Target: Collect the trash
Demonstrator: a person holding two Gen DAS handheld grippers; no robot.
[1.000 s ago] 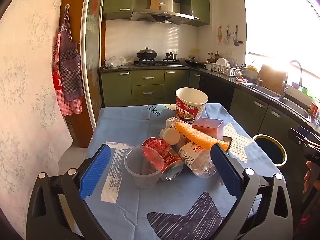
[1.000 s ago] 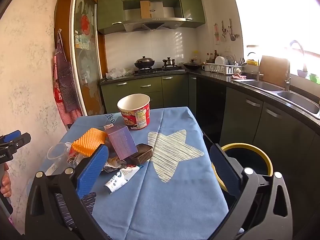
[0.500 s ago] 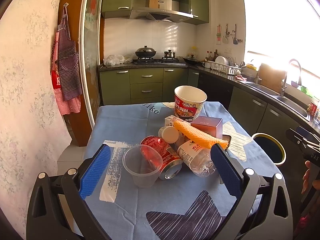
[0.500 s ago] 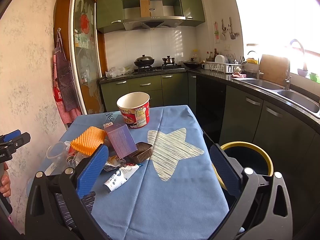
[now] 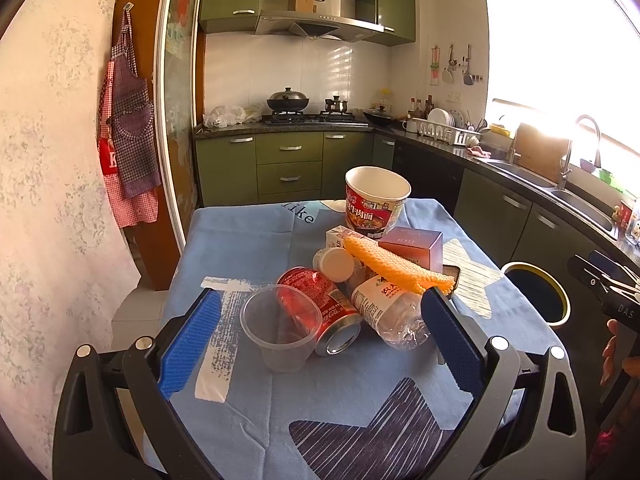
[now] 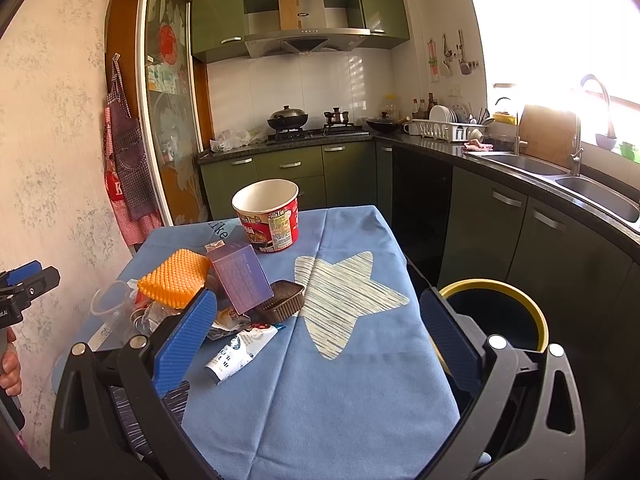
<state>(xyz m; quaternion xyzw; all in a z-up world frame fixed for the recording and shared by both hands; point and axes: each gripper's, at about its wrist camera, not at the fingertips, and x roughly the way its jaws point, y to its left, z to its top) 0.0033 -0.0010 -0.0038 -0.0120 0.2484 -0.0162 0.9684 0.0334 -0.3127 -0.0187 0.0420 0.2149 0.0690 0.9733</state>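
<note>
Trash is piled on a blue tablecloth (image 5: 248, 240): a clear plastic cup (image 5: 280, 326), a red can (image 5: 320, 306) on its side, a crushed plastic bottle (image 5: 390, 308), an orange sponge (image 5: 396, 266), a purple box (image 5: 414, 242) and a red noodle bowl (image 5: 376, 200). My left gripper (image 5: 320, 336) is open, just short of the cup and the can. The right wrist view shows the sponge (image 6: 174, 278), the purple box (image 6: 240, 278), a brown tray (image 6: 282, 306), a white tube (image 6: 242, 350) and the noodle bowl (image 6: 268, 216). My right gripper (image 6: 318, 340) is open above the cloth (image 6: 360, 360), empty.
A yellow-rimmed black bin (image 6: 494, 316) stands on the floor beside the table's right edge, also seen in the left wrist view (image 5: 536, 292). Green cabinets, a stove and a sink counter (image 6: 560, 184) line the back and right. An apron (image 5: 128, 128) hangs on the left wall.
Both views have drifted slightly; the pile sits a little closer to the left gripper. Both grippers stay open and nothing on the table has moved.
</note>
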